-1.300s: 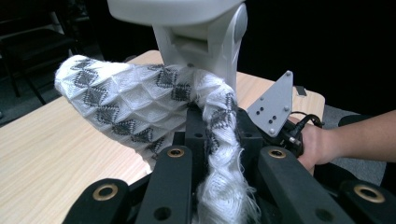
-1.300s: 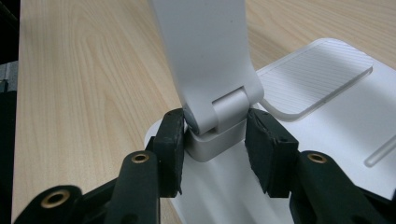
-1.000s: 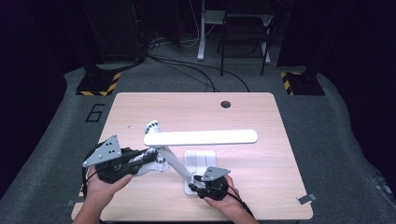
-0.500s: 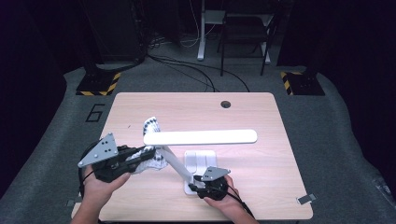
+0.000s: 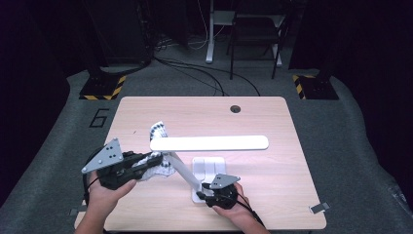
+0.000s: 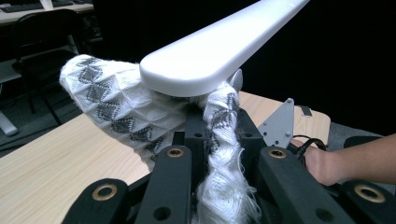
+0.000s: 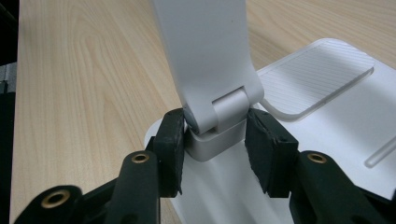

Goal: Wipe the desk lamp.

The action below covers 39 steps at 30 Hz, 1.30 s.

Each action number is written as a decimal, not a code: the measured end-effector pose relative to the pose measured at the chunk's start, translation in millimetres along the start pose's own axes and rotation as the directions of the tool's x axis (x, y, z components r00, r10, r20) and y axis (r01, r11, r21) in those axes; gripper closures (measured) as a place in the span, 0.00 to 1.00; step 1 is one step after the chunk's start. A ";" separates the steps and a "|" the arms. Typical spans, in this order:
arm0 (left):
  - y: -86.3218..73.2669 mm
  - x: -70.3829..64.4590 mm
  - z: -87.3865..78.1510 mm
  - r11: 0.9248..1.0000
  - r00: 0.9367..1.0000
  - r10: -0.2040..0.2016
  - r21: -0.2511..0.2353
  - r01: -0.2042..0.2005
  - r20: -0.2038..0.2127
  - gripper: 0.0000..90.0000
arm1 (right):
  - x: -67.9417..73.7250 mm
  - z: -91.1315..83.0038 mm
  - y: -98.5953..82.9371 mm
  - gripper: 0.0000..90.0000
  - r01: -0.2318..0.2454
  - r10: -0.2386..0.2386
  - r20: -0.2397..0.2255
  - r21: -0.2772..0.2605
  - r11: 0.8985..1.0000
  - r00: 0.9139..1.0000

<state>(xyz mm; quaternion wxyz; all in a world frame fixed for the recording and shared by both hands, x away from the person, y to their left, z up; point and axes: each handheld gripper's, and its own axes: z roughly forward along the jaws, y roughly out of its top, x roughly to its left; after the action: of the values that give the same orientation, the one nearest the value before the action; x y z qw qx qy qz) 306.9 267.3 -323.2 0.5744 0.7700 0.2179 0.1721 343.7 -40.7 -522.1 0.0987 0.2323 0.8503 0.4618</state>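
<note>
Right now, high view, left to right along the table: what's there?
left gripper → knitted cloth → lamp base → right gripper area overlaps base, so skip → far end of lamp head.

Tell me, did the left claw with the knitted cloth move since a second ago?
Yes. The left claw, clamping the knitted cloth, slid slightly toward the table's near left corner, away from the lamp base.

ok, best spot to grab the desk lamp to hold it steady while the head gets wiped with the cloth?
Probably the hinge block at the foot of the desk lamp, where the arm meets the base. It is narrow with flat sides. Come in low from the person's side, a jaw on each flank, as the right tool does. The left tool holds the cloth at the head's end.
</note>
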 end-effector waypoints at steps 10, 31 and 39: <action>-6.0 0.5 1.6 1.000 1.000 -0.010 -0.016 0.010 0.008 0.88 | 0.3 0.0 -0.1 0.64 0.000 0.000 -0.001 0.002 1.000 1.000; -6.7 2.5 0.4 0.999 1.000 -0.005 -0.032 0.005 -0.020 0.88 | 0.7 0.2 -0.2 0.64 0.002 -0.002 0.001 -0.001 1.000 1.000; -6.6 2.8 -2.2 0.999 1.000 -0.013 -0.042 0.011 -0.028 0.88 | 0.2 0.3 -0.3 0.64 0.012 -0.012 0.003 -0.005 1.000 1.000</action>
<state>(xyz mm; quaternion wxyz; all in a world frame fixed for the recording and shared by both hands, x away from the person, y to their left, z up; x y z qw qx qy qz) 307.2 272.2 -328.8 0.5882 0.7541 0.2270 0.1841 343.5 -40.6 -522.5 0.1034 0.2279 0.8504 0.4627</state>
